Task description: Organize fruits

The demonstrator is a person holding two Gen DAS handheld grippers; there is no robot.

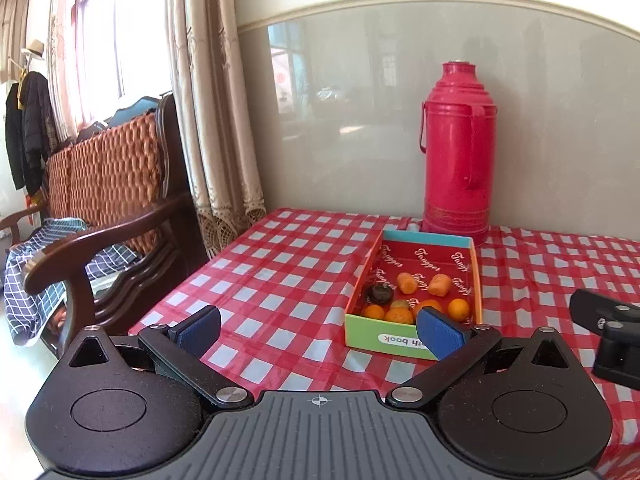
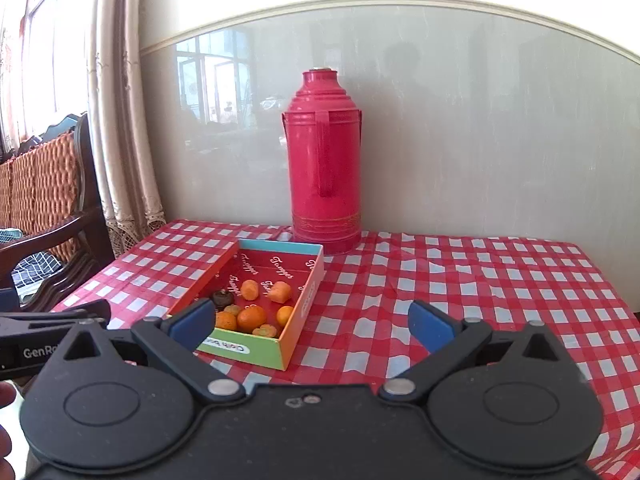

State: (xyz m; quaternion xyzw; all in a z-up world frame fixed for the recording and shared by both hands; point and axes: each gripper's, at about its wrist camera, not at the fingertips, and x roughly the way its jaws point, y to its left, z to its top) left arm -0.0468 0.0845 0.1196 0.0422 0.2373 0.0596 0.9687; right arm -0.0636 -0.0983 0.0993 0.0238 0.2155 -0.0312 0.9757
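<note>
A shallow cardboard box (image 1: 384, 340) (image 2: 304, 304) with a red lining sits on the checked tablecloth. Inside lie several small oranges (image 1: 458, 309) (image 2: 251, 318), two orange peeled pieces (image 1: 440, 285) (image 2: 280, 292) and one dark fruit (image 1: 380, 293) (image 2: 222, 298). My left gripper (image 1: 320, 330) hangs above the near edge of the table, open, with nothing between its blue pads; its right pad overlaps the box's near corner in the view. My right gripper (image 2: 312, 322) is open too and holds nothing, with its left pad in front of the box's near left corner.
A tall red thermos (image 1: 458, 152) (image 2: 326, 160) stands behind the box against the grey wall panel. A wooden chair (image 1: 104, 208) with a woven back and a checked cloth is left of the table, beside a curtain (image 1: 208, 100). The other gripper's body (image 1: 608, 332) (image 2: 48, 336) shows at each view's edge.
</note>
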